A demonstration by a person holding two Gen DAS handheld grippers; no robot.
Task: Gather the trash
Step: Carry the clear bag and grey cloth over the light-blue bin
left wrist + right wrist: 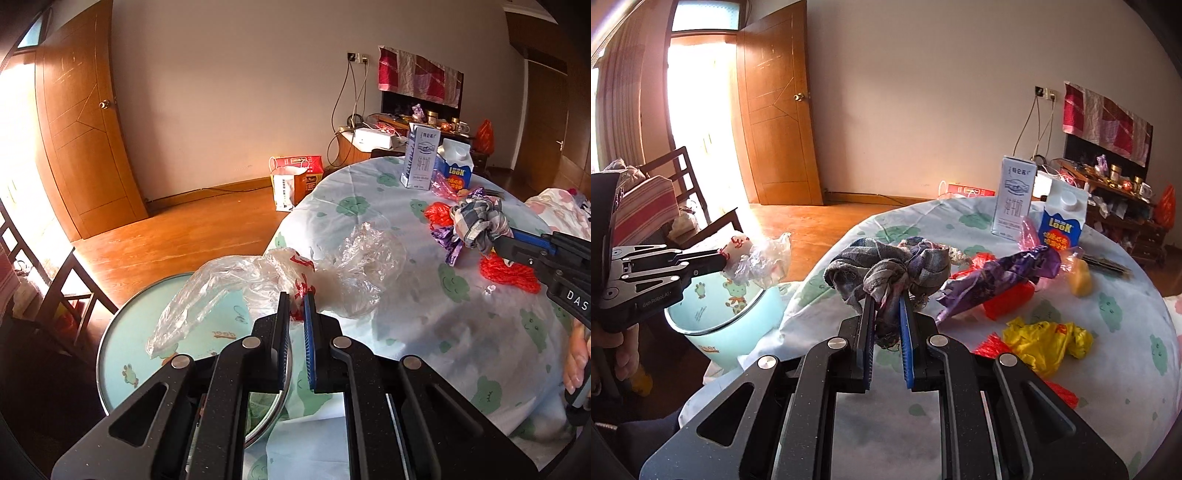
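Note:
My left gripper [297,295] is shut on a crumpled clear plastic bag with red print [280,280], held over the edge between the table and a pale blue trash bin [122,365]. From the right wrist view the same bag [753,262] hangs above the bin [720,325], held by the left gripper [722,260]. My right gripper [886,299] is shut on a balled checked cloth [886,273], lifted above the table; the left wrist view shows that cloth [480,221] too. Purple [997,277], red [1008,302] and yellow [1045,339] wrappers lie on the tablecloth [1126,332].
A tall white milk box [1015,199] and a blue-and-white carton [1063,218] stand at the table's far side. Beyond the bin are a wooden chair [683,184] and an open door [775,122]. A paper bag [291,184] sits on the floor by the wall.

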